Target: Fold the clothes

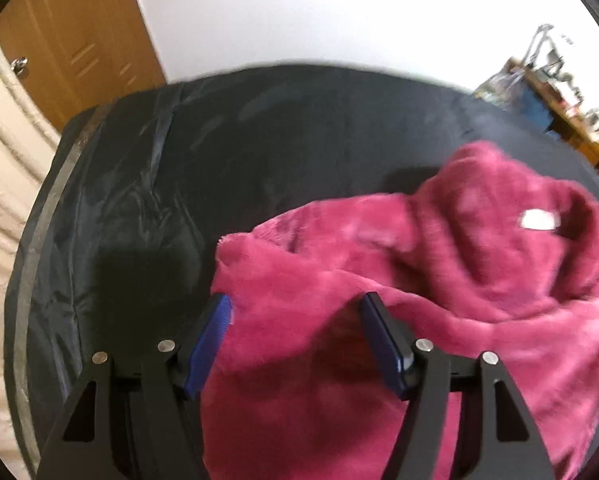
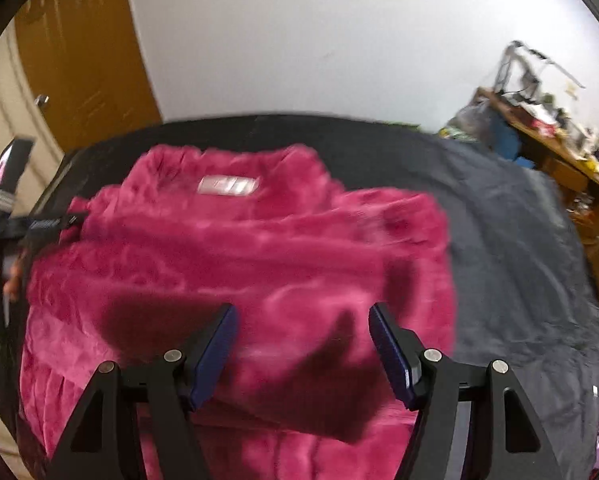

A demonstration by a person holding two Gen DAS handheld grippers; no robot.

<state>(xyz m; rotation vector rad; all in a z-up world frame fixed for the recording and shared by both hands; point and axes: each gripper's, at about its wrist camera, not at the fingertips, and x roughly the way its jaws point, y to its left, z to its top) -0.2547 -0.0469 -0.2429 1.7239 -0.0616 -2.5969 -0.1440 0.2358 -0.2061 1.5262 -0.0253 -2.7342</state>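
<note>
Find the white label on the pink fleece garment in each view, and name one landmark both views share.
Left wrist view: the white label sits at the far right, inside the collar of the pink fleece garment.
Right wrist view: the label is upper centre, just left of the middle, near the garment's far edge.
Shared landmark: the wooden door at upper left, with its metal knob.

the fluffy magenta fleece garment (image 2: 239, 264) covers the middle of the black cloth-covered table (image 2: 511, 264). bare cloth lies open to its right and, in the left wrist view, to its left (image 1: 131, 184). beyond the far right edge stands a cluttered wooden desk (image 2: 559, 160).
</note>
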